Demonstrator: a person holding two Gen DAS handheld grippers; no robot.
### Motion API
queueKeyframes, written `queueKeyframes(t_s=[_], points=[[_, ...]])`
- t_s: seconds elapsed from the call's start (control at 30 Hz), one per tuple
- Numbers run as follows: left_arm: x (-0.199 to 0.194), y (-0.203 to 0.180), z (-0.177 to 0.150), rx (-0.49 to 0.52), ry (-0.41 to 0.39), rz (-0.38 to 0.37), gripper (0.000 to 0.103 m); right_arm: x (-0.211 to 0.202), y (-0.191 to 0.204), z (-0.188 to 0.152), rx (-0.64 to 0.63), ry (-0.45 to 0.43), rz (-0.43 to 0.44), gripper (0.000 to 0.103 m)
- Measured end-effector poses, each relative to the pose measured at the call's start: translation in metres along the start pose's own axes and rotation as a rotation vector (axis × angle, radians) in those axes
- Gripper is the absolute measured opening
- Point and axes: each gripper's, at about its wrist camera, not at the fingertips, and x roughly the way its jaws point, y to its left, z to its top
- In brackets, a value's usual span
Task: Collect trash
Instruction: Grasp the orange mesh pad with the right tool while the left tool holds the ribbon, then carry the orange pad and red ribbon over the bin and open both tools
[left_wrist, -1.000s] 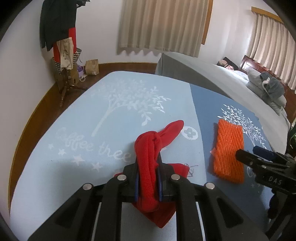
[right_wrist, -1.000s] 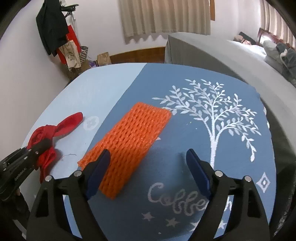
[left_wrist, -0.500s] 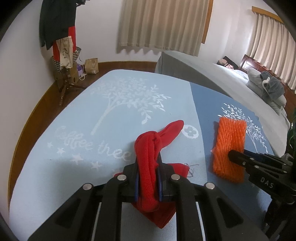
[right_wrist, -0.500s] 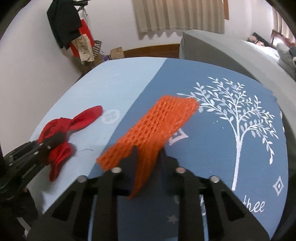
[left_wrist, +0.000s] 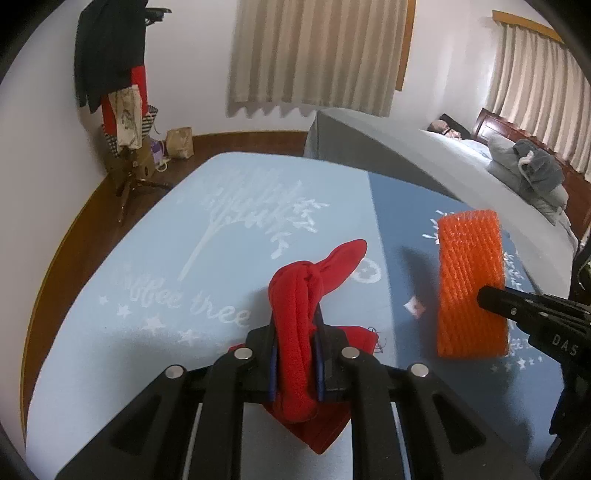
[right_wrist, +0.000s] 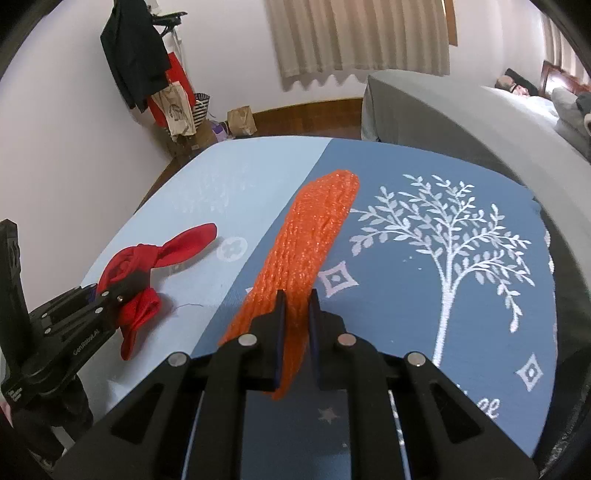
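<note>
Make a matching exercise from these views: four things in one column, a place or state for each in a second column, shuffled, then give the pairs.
Things:
1. red cloth
2. orange net
3. paper scrap
4. brown bag

Places or states:
A. lies loose on the mat, between the two held items
B. pinched in the right gripper
C. stands on the floor by the wall
D. pinched in the left gripper

Pairs: 1-D, 2-B, 3-A, 4-C
</note>
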Motion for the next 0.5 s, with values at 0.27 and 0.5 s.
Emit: queueKeyframes(t_s=[0.27,0.5], points=[[-0.019,-0.015,0.006,0.014,-0.035,-0.028,0.015,-0.026,-0.010,-0.009,0.018,-0.024,-0.004,0.011],[-0.039,-0.038,0.012,0.045,-0.072,-0.051,0.015,-0.061,-0.021,-0.015,0.026,-0.074,-0.022,0.011]])
